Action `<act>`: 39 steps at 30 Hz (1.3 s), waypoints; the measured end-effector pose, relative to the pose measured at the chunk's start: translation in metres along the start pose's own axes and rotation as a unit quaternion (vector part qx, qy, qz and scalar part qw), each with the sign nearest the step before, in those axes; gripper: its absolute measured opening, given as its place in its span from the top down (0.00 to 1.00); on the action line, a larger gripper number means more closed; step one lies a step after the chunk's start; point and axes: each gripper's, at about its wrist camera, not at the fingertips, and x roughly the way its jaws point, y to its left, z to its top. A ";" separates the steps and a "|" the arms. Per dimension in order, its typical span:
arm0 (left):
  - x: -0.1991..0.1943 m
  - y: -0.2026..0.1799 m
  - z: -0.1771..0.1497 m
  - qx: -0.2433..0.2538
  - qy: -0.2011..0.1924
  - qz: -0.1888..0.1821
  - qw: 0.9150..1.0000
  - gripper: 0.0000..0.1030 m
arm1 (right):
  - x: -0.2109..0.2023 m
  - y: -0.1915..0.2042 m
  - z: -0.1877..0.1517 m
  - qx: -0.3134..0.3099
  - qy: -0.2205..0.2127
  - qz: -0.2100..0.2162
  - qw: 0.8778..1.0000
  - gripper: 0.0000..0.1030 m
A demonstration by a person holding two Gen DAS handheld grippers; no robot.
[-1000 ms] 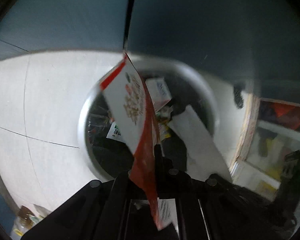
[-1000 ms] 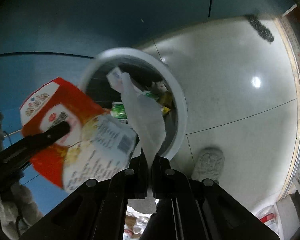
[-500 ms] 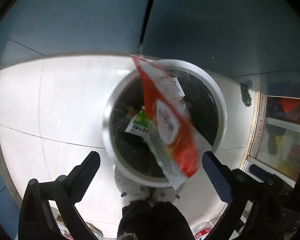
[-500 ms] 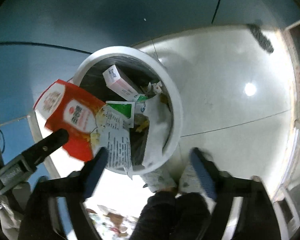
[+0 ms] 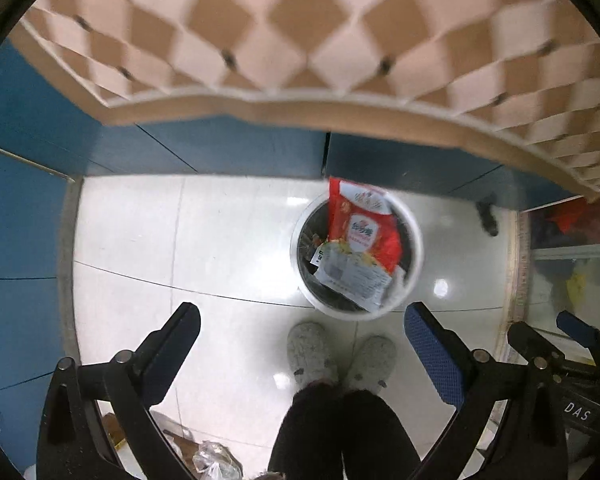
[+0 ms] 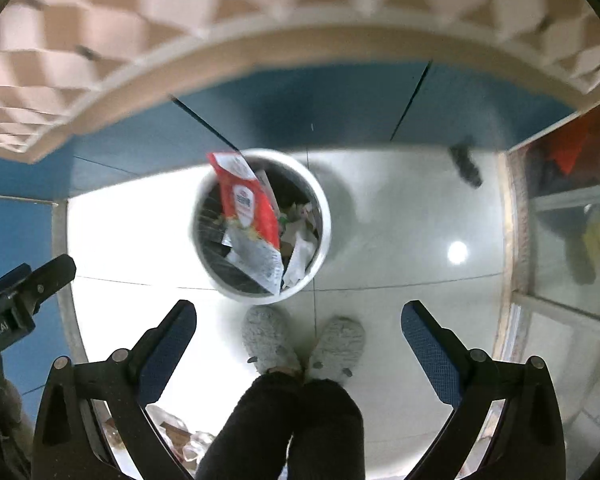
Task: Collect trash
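The wrapper [image 5: 360,240] is lying across the bin [image 5: 414,256] mouth — the bin is standing just ahead of two slippered feet [image 5: 310,354], below the table edge [image 5: 284,110].

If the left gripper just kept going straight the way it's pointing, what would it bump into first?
Most likely the pale tiled floor. The left gripper, open and empty, points straight down, its line landing near the person's grey slippers, just short of the white bin. Depth is hard to judge, so a slipper could come first.

Glossy white tiled floor [image 5: 220,240]. Two grey fuzzy slippers [image 5: 311,354] below dark trouser legs [image 6: 284,420]. Blue cabinet fronts [image 6: 320,104] along the floor's far edge; tan-and-cream diamond-patterned tabletop [image 5: 300,20] above them.
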 end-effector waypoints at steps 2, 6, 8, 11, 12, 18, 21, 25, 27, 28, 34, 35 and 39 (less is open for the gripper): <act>-0.046 -0.004 -0.007 0.000 -0.014 -0.005 1.000 0.00 | -0.049 0.004 -0.008 -0.004 -0.018 0.004 1.000 0.00; -0.119 -0.018 -0.019 -0.001 -0.043 -0.020 0.999 0.00 | -0.140 0.012 -0.025 -0.020 -0.045 0.017 0.999 0.00; -0.158 -0.023 -0.027 0.003 -0.056 -0.027 0.998 0.00 | -0.193 0.016 -0.036 -0.034 -0.063 0.026 0.997 0.00; -0.207 -0.029 -0.039 0.006 -0.077 -0.047 0.996 0.00 | -0.259 0.018 -0.051 -0.048 -0.090 0.035 0.994 0.00; -0.226 -0.030 -0.044 0.007 -0.085 -0.053 0.995 0.00 | -0.279 0.019 -0.056 -0.051 -0.099 0.040 0.993 0.00; -0.302 -0.027 -0.055 0.006 -0.119 -0.089 0.989 0.00 | -0.379 0.024 -0.079 -0.065 -0.137 0.057 0.987 0.00; -0.332 -0.022 -0.057 0.014 -0.131 -0.102 0.986 0.00 | -0.419 0.029 -0.086 -0.068 -0.150 0.071 0.984 0.00; -0.371 -0.015 -0.063 0.031 -0.154 -0.114 0.981 0.00 | -0.464 0.041 -0.098 -0.078 -0.160 0.092 0.980 0.00; -0.382 -0.011 -0.068 0.032 -0.162 -0.117 0.979 0.00 | -0.484 0.047 -0.105 -0.086 -0.170 0.095 0.977 0.00; -0.387 -0.009 -0.070 0.030 -0.165 -0.120 0.979 0.00 | -0.490 0.049 -0.107 -0.091 -0.175 0.096 0.976 0.00; -0.401 0.002 -0.077 0.021 -0.176 -0.134 0.975 0.00 | -0.511 0.055 -0.115 -0.086 -0.184 0.108 0.973 0.00; -0.402 0.003 -0.078 0.020 -0.176 -0.136 0.975 0.00 | -0.513 0.056 -0.117 -0.086 -0.187 0.108 0.973 0.00; -0.404 0.004 -0.081 0.015 -0.174 -0.143 0.974 0.00 | -0.512 0.057 -0.119 -0.086 -0.183 0.113 0.973 0.00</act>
